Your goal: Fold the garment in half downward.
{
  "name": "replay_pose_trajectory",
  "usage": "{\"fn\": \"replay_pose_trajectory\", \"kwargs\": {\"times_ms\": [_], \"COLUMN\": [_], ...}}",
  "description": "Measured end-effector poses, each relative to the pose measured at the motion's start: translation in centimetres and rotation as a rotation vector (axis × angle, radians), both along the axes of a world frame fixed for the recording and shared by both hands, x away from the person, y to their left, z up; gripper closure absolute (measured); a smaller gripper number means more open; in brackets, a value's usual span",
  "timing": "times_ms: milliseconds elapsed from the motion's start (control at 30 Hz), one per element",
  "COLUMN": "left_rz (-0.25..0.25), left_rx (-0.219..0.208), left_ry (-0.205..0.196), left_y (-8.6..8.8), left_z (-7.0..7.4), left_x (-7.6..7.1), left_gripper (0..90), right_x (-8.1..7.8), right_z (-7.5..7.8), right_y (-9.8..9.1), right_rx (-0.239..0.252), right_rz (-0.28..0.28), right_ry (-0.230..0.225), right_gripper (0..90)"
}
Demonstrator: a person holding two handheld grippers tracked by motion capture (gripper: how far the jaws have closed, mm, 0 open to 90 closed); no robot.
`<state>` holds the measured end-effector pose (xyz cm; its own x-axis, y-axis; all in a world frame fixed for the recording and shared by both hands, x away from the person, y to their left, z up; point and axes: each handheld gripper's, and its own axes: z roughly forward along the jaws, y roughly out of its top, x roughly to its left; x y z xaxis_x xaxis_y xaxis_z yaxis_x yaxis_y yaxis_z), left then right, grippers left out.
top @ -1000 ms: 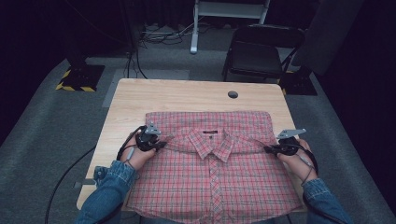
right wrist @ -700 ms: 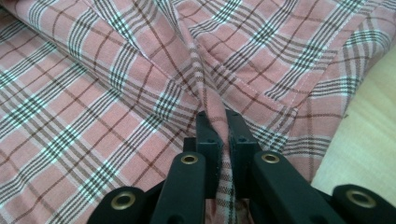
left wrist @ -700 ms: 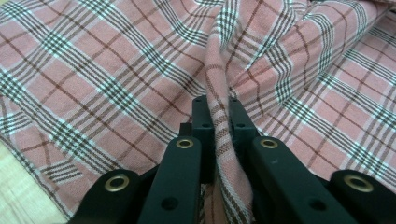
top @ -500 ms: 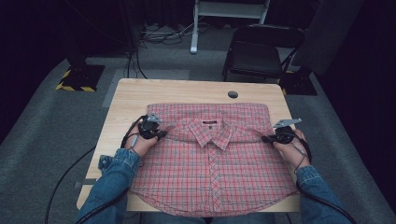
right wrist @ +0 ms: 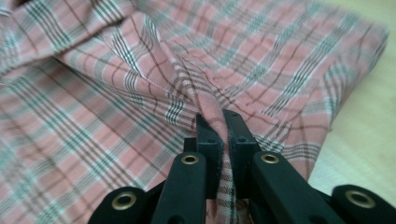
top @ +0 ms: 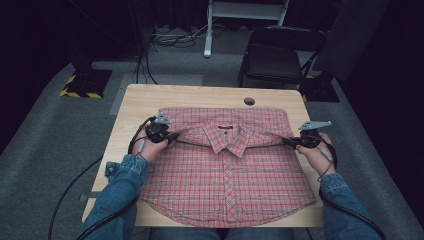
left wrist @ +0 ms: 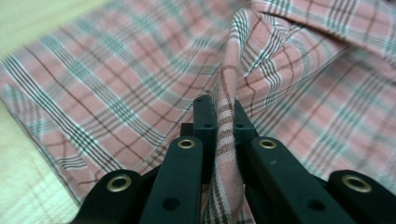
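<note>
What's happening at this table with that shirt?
A person in denim sleeves is handling a red plaid button-up shirt spread front-up on a light wooden table. The left gripper and the right gripper are each shut on a pinch of fabric near a shoulder, either side of the collar. The hem hangs at the near table edge, so it looks like a fold or repositioning.

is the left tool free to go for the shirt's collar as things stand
Probably not yet: the left tool is shut on a pinched fold of the shirt at the shoulder. The collar lies uncovered nearby, so letting go first would free it.
</note>
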<state>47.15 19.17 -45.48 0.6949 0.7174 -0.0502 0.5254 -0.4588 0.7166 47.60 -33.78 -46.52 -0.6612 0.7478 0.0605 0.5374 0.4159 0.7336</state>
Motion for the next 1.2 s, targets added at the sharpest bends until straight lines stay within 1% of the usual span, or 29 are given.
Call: {"fn": "replay_pose_trajectory", "kwargs": {"times_ms": [100,267,367,500,600,667,800,833,900,933,967,1000,1033,1067,1100,1133,1167,1200], "left_rz": [-0.009,-0.018,-0.021,-0.038,-0.055,-0.069,-0.098,-0.108,-0.131,-0.152,-0.184,-0.219,-0.235,-0.242,-0.235,-0.211,-0.186,-0.167], "left_rx": [-0.003,-0.023,-0.027,-0.017,-0.013,-0.006,0.000,-0.001,-0.015,-0.016,-0.022,-0.020,-0.024,-0.032,-0.061,-0.096,-0.132,-0.153], "left_ry": [-0.028,-0.054,-0.067,-0.098,-0.118,-0.124,-0.124,-0.117,-0.103,-0.076,-0.023,0.059,0.110,0.116,0.125,0.141,0.139,0.128], "left_y": [0.0,0.3,0.4,0.4,0.5,0.5,0.8,0.9,1.1,1.2,1.3,1.3,1.5,1.8,2.1,2.5,2.8,3.0], "left_z": [1.4,3.2,4.3,5.8,7.1,7.8,8.6,8.6,8.4,8.1,7.4,6.5,5.5,4.7,4.0,3.7,3.5,3.3], "left_x": [-0.8,-2.2,-3.3,-5.0,-6.5,-7.7,-10.9,-11.8,-14.0,-15.1,-16.2,-17.1,-17.9,-18.4,-18.5,-18.5,-18.3,-17.9], "left_gripper": [86.2,86.3,86.3,86.3,86.3,86.3,86.3,86.3,86.4,86.3,86.2,84.7,76.5,64.6,50.3,38.8,36.2,36.0], "right_x": [-0.8,-2.5,-3.5,-5.0,-6.2,-7.2,-9.8,-10.7,-12.5,-13.5,-14.6,-15.4,-16.1,-16.7,-17.1,-17.4,-17.5,-17.5], "right_z": [1.7,4.2,5.4,6.8,7.9,8.5,9.2,9.3,9.3,9.2,8.8,8.2,7.3,6.2,5.4,5.0,4.8,4.7], "right_y": [-0.2,-0.7,-0.6,-0.6,-0.6,-0.7,-0.9,-1.0,-1.2,-1.3,-1.4,-1.5,-1.5,-1.6,-1.7,-1.9,-2.0,-2.0], "right_rx": [0.002,0.015,0.009,0.006,-0.001,-0.006,-0.009,-0.005,0.004,0.005,0.005,-0.002,-0.010,0.002,0.012,0.040,0.064,0.078], "right_rz": [0.012,0.035,0.052,0.070,0.084,0.097,0.120,0.125,0.136,0.144,0.154,0.174,0.205,0.218,0.229,0.220,0.211,0.205], "right_ry": [-0.038,-0.069,-0.087,-0.112,-0.129,-0.138,-0.151,-0.156,-0.166,-0.164,-0.145,-0.102,-0.020,0.074,0.103,0.082,0.077,0.065], "right_gripper": [86.9,86.9,86.9,86.9,86.9,86.9,86.9,86.9,86.9,86.9,86.6,83.6,66.6,49.2,45.5,41.9,41.2,41.1]}}
